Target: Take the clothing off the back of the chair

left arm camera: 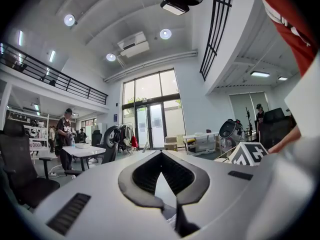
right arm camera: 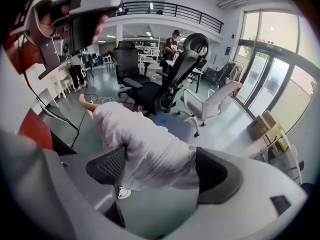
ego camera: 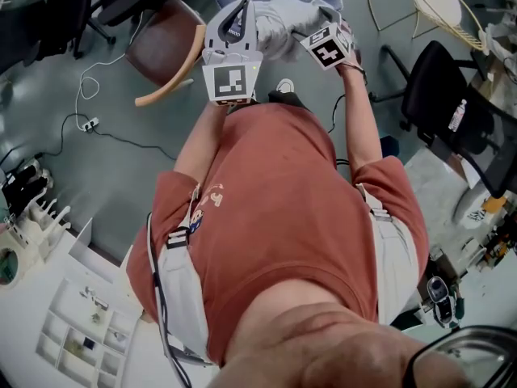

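Clothing (right arm camera: 145,144), soft crumpled white fabric, between wide-spread right gripper (right arm camera: 162,171) jaws; left gripper (left arm camera: 172,201) closed

- The clothing (ego camera: 284,23) lies ahead of the person (ego camera: 283,217), just right of the chair (ego camera: 161,43) in the head view.
- A tip of the chair's back (right arm camera: 86,103) sticks out from under the clothing.
- The right gripper (right arm camera: 159,170) has the clothing between its spread jaws.
- The left gripper (ego camera: 234,23) is just left of the clothing, with the right gripper on the clothing's other side.
- A cable (ego camera: 85,103) lies on the floor left of the chair.
- An office chair (ego camera: 448,111) stands to the person's right.
- More office chairs (right arm camera: 165,81) stand behind the clothing in the right gripper view.
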Demonstrator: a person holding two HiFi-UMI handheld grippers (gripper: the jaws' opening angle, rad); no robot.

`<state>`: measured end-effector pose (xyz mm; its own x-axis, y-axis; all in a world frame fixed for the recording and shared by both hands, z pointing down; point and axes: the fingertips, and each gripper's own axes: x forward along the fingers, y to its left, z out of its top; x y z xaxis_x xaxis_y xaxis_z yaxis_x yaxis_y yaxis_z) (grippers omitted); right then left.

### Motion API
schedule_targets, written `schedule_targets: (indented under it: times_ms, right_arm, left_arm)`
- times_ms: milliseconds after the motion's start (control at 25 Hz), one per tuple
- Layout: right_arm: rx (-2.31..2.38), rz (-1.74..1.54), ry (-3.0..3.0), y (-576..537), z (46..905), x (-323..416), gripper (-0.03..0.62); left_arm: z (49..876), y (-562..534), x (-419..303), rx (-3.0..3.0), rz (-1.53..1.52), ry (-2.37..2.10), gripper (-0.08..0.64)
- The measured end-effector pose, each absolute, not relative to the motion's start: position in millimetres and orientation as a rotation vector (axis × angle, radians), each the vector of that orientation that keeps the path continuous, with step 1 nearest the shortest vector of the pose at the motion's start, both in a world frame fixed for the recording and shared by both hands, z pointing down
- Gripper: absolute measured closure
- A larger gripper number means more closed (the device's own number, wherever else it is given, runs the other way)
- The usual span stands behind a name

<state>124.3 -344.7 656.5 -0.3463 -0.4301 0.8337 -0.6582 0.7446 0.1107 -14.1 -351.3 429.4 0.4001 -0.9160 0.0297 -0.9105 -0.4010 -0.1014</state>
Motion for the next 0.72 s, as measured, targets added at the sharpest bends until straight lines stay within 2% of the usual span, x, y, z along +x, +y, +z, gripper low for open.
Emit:
schedule_targets:
  times_ms: [440,720]
  right_arm:
    - [0.757,0.101,-1.858,-354.5,672.2,117.5,0.195]
    - [0.805,-0.118,-1.845,-350.2,661.5,112.6,0.314]
  left_arm:
    - [428.7,-352.2,-12.2,-2.575,-0.116,1.693,0.546]
    - [429.7,-347.5,-14.6,-2.576,-0.122,1.698,0.546]
